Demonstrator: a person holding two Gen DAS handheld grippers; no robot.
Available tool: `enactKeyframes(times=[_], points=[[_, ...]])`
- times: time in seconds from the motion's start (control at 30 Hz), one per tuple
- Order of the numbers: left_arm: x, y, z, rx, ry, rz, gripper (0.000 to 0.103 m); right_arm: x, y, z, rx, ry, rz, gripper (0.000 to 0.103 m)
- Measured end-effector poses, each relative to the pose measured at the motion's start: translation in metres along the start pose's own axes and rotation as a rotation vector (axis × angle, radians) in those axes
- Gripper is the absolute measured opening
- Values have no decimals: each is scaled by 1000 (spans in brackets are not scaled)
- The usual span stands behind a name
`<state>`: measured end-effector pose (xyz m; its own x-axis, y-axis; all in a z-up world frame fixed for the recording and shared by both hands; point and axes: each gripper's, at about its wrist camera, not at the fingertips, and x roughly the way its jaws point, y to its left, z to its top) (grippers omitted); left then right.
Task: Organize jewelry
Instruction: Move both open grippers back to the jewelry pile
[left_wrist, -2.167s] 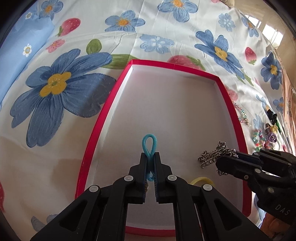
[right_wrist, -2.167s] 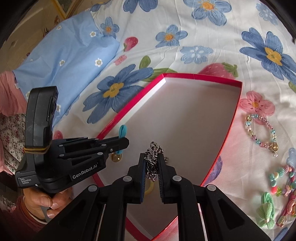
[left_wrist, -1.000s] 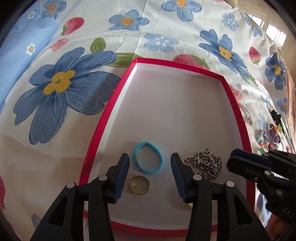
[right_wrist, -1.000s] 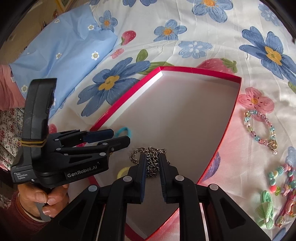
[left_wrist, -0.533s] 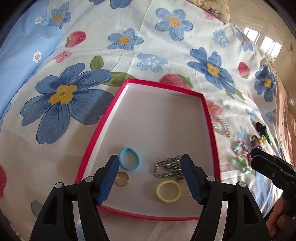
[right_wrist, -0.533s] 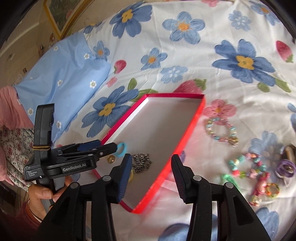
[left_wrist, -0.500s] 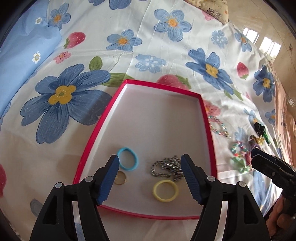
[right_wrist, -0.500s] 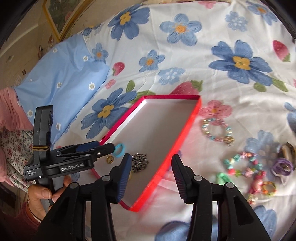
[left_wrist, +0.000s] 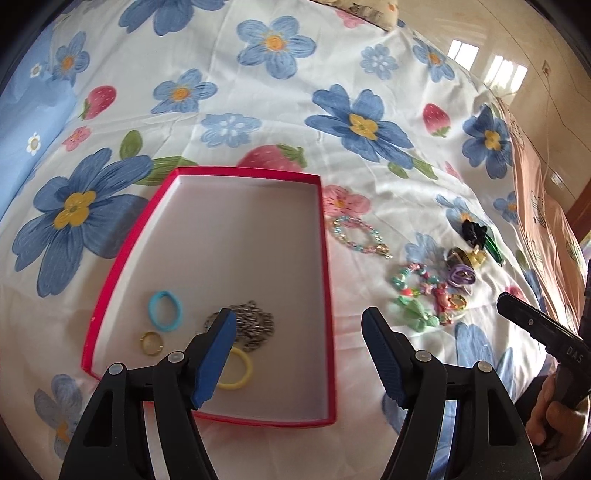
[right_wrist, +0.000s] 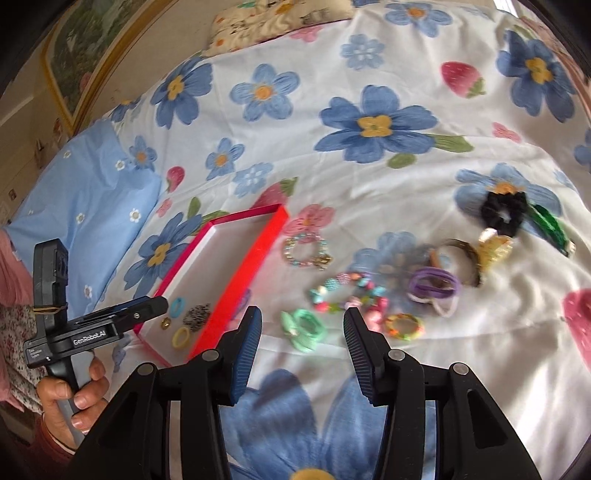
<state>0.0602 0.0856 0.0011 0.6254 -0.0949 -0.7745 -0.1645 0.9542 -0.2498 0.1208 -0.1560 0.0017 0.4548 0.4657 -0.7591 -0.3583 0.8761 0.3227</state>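
Left wrist: left claw released, blue band dropped in box; right claw released chain.

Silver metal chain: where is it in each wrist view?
Left wrist: silver metal chain lies lower centre, inside the red shallow box, partly behind the left gripper finger.
Right wrist: lower left, small, inside the same box.
Shared landmark: yellow hair ring just below it.
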Motion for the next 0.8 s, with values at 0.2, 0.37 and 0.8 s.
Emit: enactKeyframes(times=[0.2, 0.37, 0.8], points=[[15, -25, 6, 47, 30, -24, 70, -15, -34, -7, 56, -15, -46, 48], [28, -45, 11, 86, 46, -40, 70, -22, -52, -7, 85, -30, -67, 48], [71, -82, 30, 153, 75, -39, 69, -10, -72, 5, 94, -35, -91, 48]])
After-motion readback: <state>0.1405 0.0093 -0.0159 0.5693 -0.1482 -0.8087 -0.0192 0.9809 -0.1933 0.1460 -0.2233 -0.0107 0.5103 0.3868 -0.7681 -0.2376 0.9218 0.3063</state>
